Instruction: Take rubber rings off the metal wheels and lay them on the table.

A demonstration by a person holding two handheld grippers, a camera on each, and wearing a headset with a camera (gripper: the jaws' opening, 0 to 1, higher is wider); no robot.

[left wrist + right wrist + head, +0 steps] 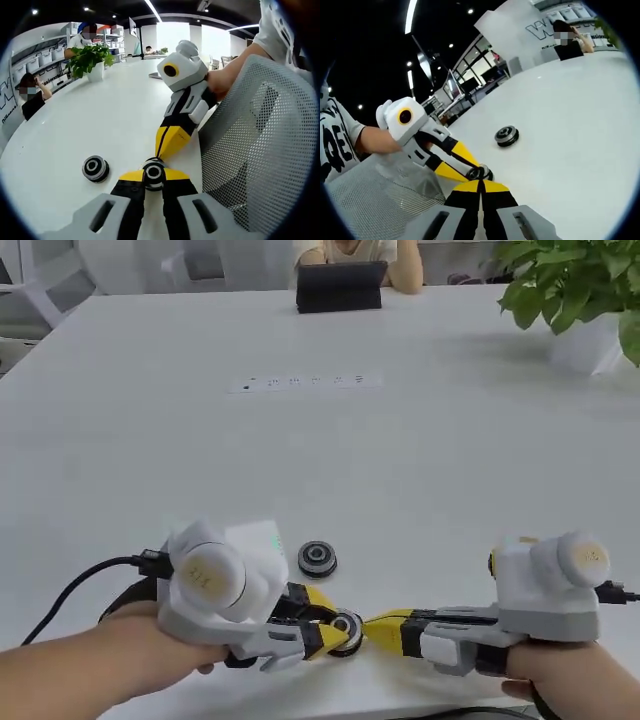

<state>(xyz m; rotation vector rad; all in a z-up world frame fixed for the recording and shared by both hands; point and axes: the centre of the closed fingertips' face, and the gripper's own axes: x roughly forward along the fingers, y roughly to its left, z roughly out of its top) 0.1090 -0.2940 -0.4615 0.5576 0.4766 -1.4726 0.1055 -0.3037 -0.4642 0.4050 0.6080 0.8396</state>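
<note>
A small metal wheel (347, 628) with a black rubber ring is clamped between the yellow tips of my left gripper (335, 630), just above the table's near edge. In the left gripper view the wheel (153, 172) sits between the two jaws of that gripper (153, 176). My right gripper (368, 625) comes in from the right, jaws shut, tips against the wheel's rim; whether they pinch the rubber I cannot tell. From the right gripper view, my right gripper (480, 183) points at the held wheel (479, 173). A second wheel (317, 558) lies flat on the table behind.
The white table (400, 470) stretches far ahead. A socket strip (300, 382) is set in its middle. A person with a dark tablet (340, 287) sits at the far end. A potted plant (575, 300) stands far right. A mesh chair (260, 145) is close by.
</note>
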